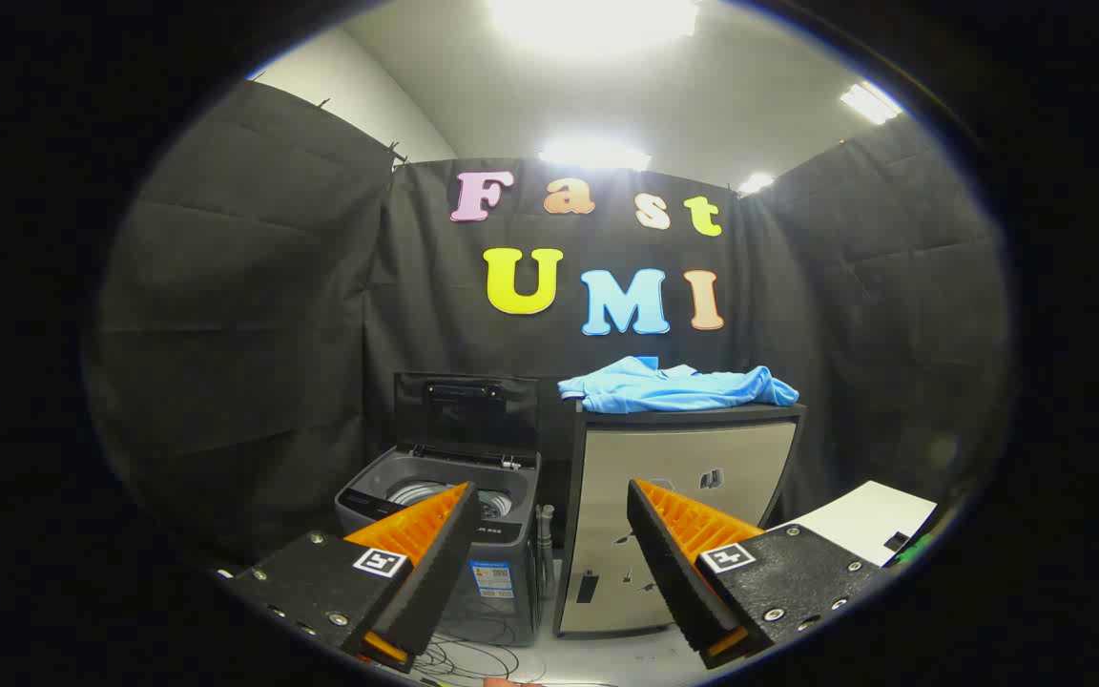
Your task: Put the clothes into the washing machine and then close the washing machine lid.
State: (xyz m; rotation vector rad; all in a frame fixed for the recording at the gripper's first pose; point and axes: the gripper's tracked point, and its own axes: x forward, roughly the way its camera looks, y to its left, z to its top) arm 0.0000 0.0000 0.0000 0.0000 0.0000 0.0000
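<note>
Blue cloth, the clothes (678, 386), lies crumpled on top of a pale-fronted cabinet (683, 515) well beyond my tool (549, 501). I see the tool's two fingers spread wide apart with nothing between them, pointing toward the back of the booth. Just left of the cabinet stands the grey washing machine (473, 515), its lid (466, 412) raised upright against the dark cloth wall and the drum opening visible behind my left fingertip. Loose cables (473, 658) trail on the floor in front of the machine. Off to the right, beyond my right finger, sits a white surface (869, 520).
</note>
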